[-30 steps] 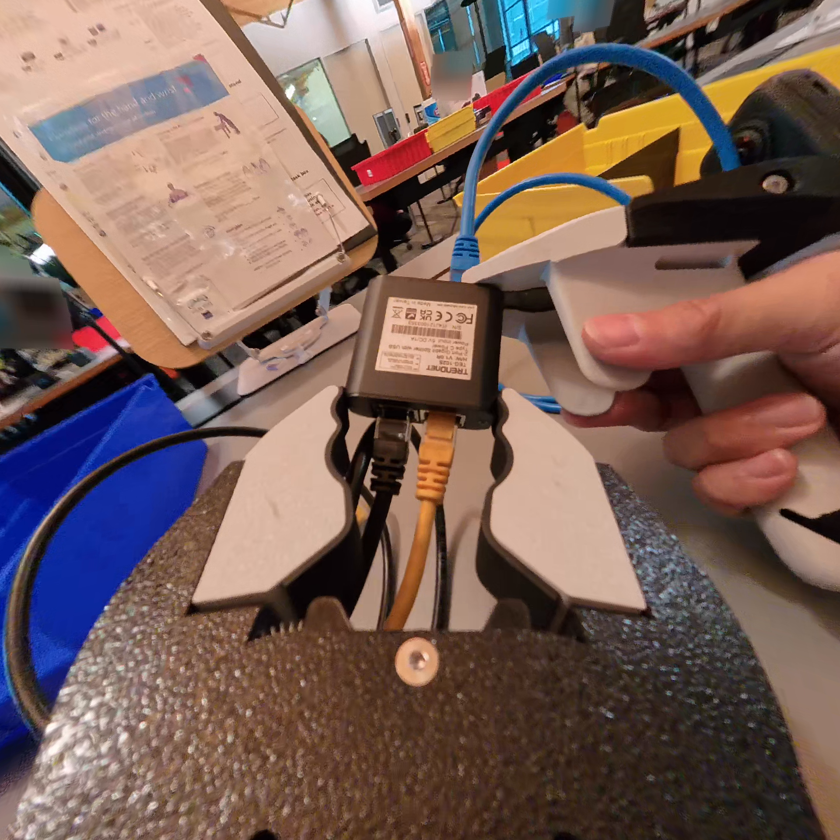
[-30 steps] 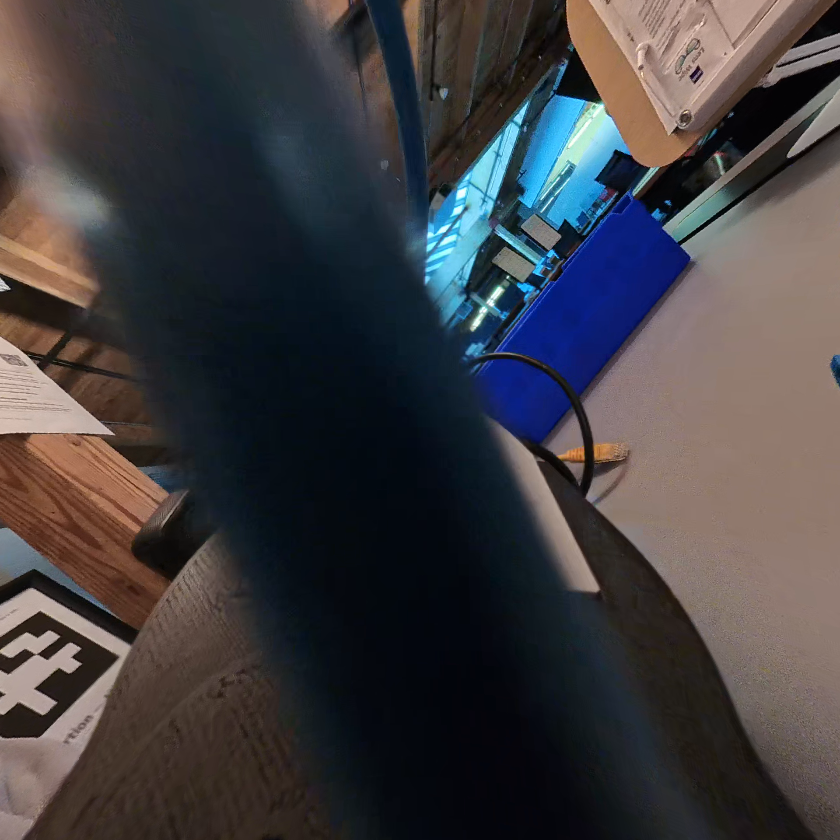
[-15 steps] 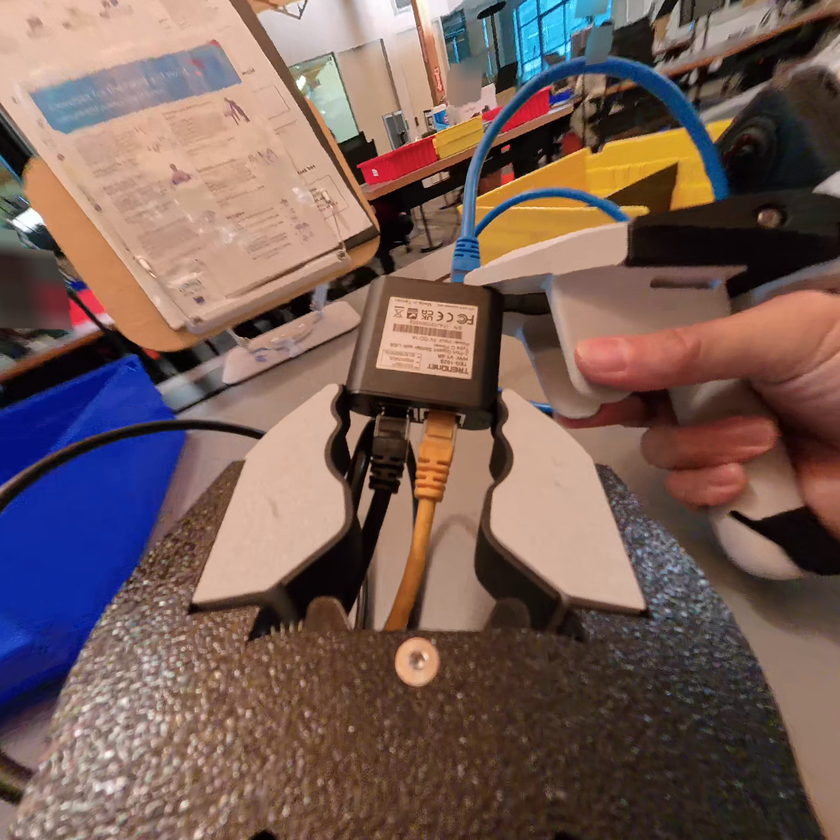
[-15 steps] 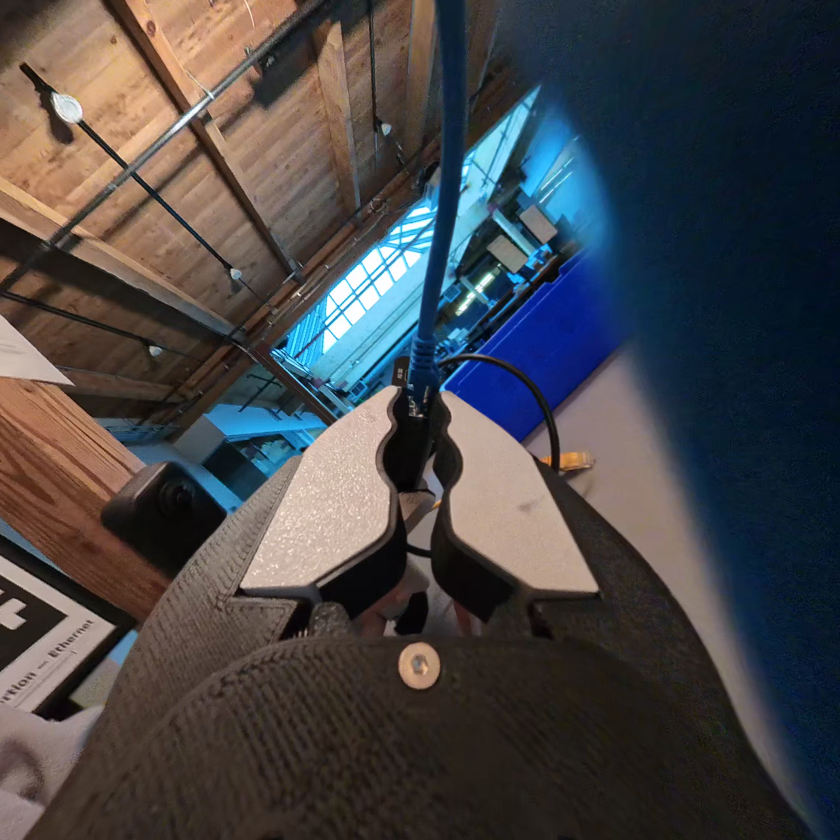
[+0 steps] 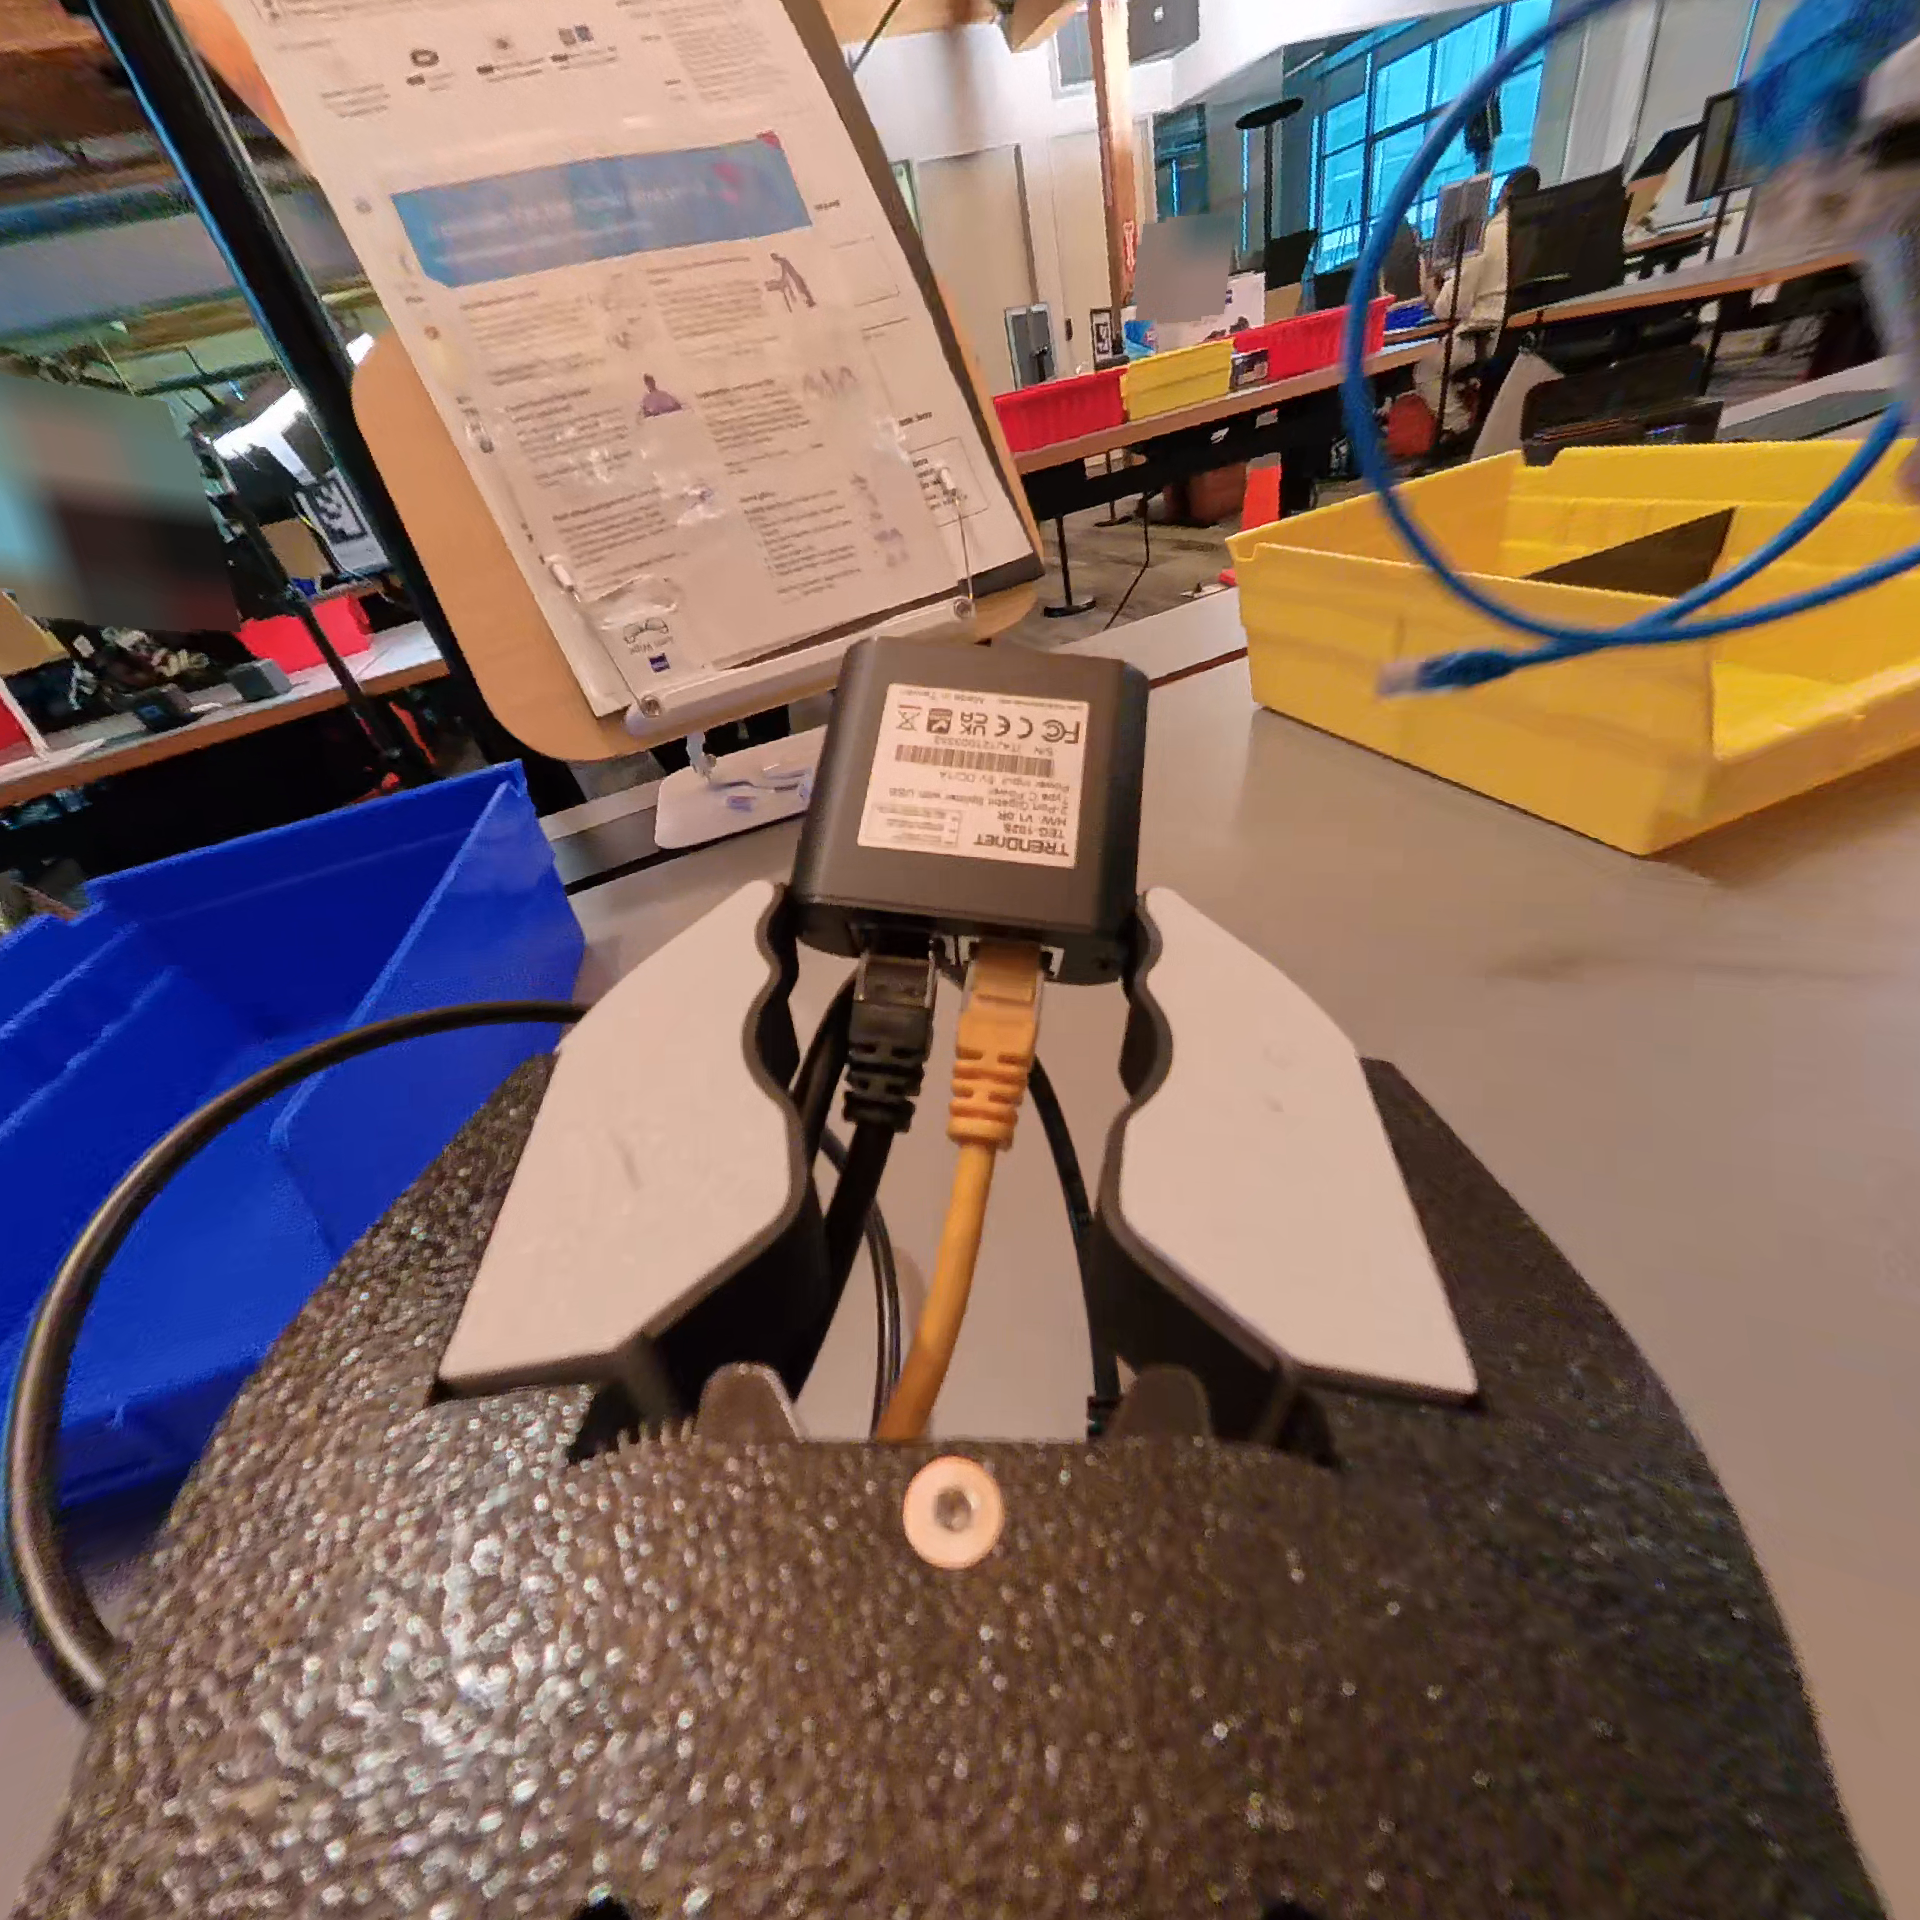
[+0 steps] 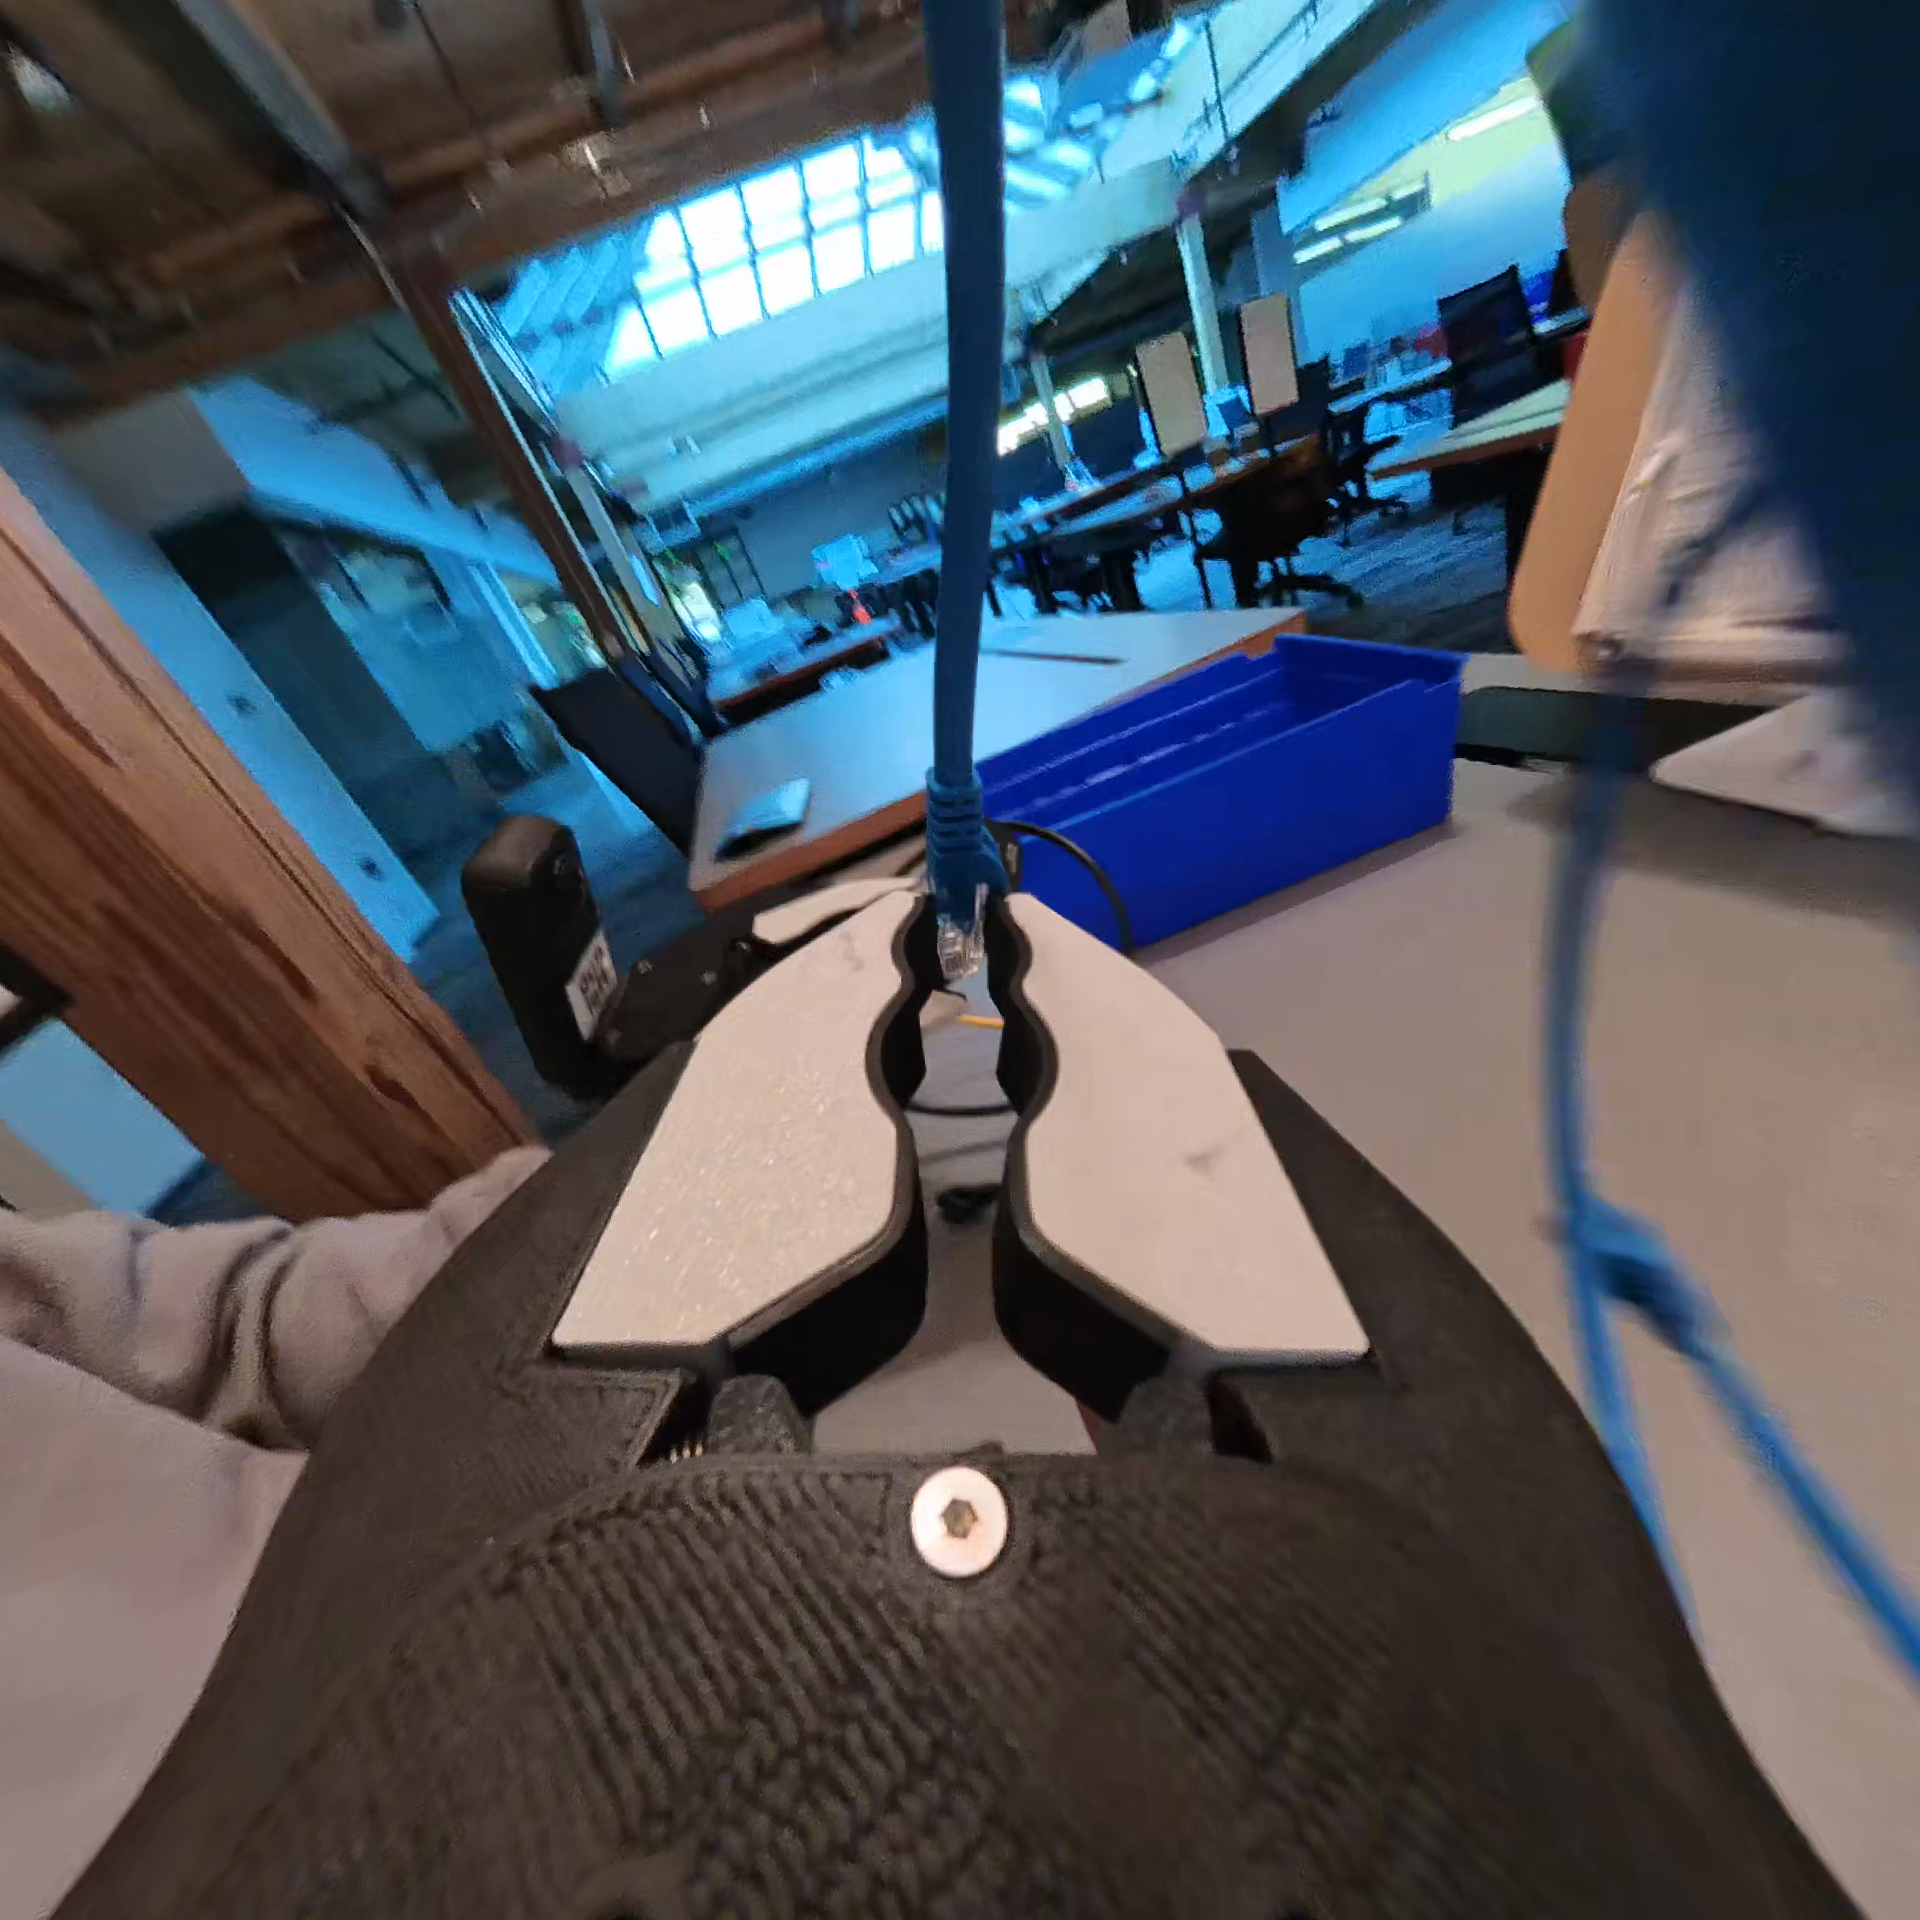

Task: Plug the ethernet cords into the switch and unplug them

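Black switch [image 5: 977, 800] sits label-side up, clamped at its near end between the tips of the left gripper [image 5: 961, 935], above the grey table [image 5: 1558, 1091]; can't tell if it touches the tabletop. Two cords plugged into its near face: black cord [image 5: 888, 1039] in the left port, orange cord [image 5: 987, 1070] in the right port, both running back between the fingers toward the gripper body. Black cord loops out wide to the left over the blue bin [image 5: 260, 1039]. Blue cord [image 6: 961, 520] is unplugged: right gripper [image 6: 961, 935] is closed on its clear plug end, plug pinched at the fingertips, cable rising straight up out of frame. In the left wrist view the same blue cord hangs as a big blurry loop at upper right, its free plug end [image 5: 1439, 670] dangling in front of the yellow bin [image 5: 1558, 665], well apart from the switch. Right wrist view shows more of the blue cable blurred down the right edge, plus a grey sleeve [image 6: 208, 1299] at lower left. Behind the switch, a tilted board with printed sheets [image 5: 665, 364] on a stand. Blue bin on the table's left, yellow bin on its right.
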{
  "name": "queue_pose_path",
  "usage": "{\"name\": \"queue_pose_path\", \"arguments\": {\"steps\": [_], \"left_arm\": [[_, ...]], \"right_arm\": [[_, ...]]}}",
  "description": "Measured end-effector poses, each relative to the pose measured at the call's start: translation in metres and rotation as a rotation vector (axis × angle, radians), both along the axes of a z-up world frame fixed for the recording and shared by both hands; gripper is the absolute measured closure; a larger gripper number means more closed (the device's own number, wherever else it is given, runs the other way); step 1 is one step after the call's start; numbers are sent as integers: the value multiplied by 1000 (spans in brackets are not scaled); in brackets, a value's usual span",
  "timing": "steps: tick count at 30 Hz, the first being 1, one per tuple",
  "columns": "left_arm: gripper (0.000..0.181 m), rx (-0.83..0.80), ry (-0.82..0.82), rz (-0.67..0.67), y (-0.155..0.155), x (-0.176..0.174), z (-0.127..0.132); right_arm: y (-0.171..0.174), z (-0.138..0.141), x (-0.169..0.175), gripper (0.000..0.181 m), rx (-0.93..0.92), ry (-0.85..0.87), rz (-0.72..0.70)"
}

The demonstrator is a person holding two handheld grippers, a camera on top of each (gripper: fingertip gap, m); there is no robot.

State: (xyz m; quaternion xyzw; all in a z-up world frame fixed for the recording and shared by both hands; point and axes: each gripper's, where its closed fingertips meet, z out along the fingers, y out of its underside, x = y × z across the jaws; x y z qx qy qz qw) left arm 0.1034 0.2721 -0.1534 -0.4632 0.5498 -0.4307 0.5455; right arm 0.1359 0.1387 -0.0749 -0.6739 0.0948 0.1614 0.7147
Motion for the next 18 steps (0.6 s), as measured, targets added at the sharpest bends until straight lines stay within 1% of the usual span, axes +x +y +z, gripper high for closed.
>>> {"name": "queue_pose_path", "arguments": {"steps": [3,5,7,8,10,11,12,14,16,18], "left_arm": [[122,-8,11,5,6,-1,0],[122,-7,13,-8,5,-1,1],[122,7,15,-10,3,-1,2],[121,12,20,-17,2,0,1],[121,21,24,-21,0,0,1],[121,25,27,-25,-1,0,1],[121,25,31,-29,-1,0,0],[121,22,32,-30,-1,0,0],[121,21,38,-33,-1,1,-1],[122,21,41,-39,-2,1,-2]], "right_arm": [[-28,13,25,171,-128,-133,-98],[-46,15,38,170,-227,-149,-95],[-62,19,58,171,-269,-194,-142],[-71,12,66,171,-348,-232,-129],[-92,-6,99,170,-515,-294,-230],[-102,-16,110,170,-593,-321,-233],[-112,-28,119,170,-676,-325,-228],[-130,-48,146,170,-799,-335,-280],[-144,-70,162,170,-897,-283,-270],[-149,-85,169,170,-934,-227,-244]]}}
